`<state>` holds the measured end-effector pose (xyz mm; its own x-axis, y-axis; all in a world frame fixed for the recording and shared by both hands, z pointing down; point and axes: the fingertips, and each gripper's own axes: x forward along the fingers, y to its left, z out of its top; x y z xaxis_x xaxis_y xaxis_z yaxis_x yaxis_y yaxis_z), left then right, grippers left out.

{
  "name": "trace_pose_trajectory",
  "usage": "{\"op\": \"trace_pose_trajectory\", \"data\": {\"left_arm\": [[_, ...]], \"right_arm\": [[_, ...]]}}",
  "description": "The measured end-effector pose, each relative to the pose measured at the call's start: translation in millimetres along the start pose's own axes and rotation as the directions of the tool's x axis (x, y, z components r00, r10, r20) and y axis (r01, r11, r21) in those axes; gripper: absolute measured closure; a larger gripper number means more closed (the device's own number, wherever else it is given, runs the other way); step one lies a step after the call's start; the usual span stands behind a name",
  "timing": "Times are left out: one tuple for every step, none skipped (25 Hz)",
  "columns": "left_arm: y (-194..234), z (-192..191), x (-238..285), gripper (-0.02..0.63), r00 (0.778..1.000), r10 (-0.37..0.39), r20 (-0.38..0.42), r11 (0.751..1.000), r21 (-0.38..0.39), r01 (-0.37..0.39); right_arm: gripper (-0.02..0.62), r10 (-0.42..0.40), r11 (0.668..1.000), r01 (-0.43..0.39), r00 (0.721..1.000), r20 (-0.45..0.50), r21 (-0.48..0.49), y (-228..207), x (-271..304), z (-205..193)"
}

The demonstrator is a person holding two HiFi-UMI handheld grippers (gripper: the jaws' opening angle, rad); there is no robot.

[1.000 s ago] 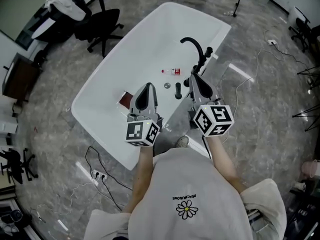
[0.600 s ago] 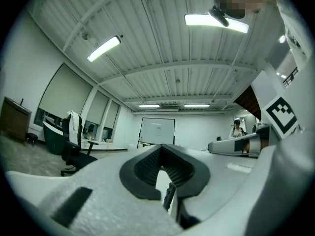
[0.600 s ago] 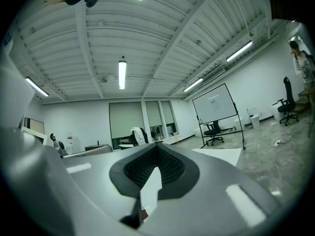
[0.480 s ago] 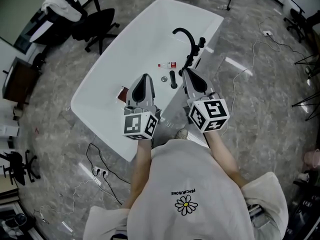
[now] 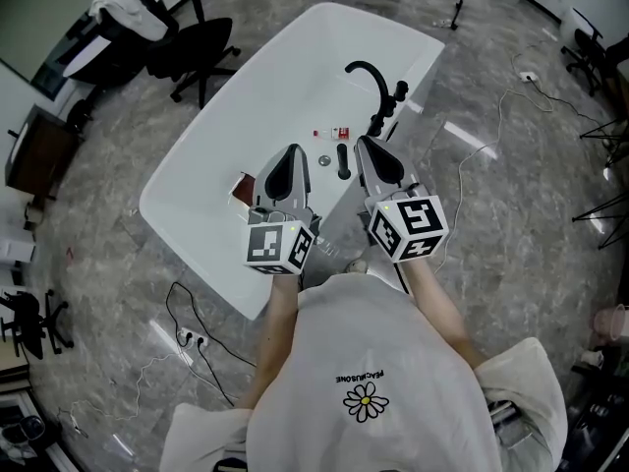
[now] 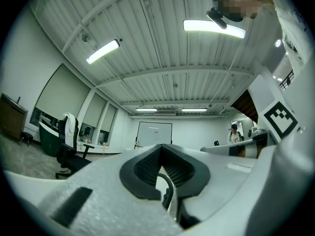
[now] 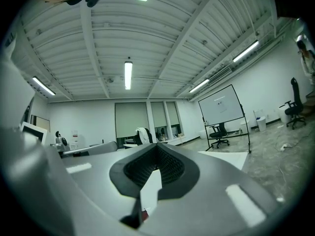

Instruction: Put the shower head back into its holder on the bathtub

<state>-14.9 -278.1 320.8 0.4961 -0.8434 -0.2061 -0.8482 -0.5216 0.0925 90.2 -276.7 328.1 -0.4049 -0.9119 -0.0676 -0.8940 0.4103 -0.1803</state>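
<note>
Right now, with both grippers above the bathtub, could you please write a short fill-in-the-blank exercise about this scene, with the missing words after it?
1. The bathtub is ____ in colour.
2. The curved faucet at its edge is ____.
3. The left gripper and the right gripper both have their jaws ____, with nothing between them.
4. The dark shower head lies ____ the bathtub, near the drain.

Missing words: white; black; shut; inside

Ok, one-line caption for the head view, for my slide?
Left hand-held gripper and right hand-held gripper, both shut, over white bathtub; shower head lies inside near faucet.
</note>
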Motion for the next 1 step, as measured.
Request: {"op": "trace_pose_trajectory", "data": {"left_arm": [[3.5,-0.1,-0.9,0.607,1.000,0.001,0.000,1.000,-0.001,-0.001]], "right_arm": [[0.592,0.002,1.000,-0.002,1.000,-0.002,-0.002,3.0,2.5,-1.1]]}}
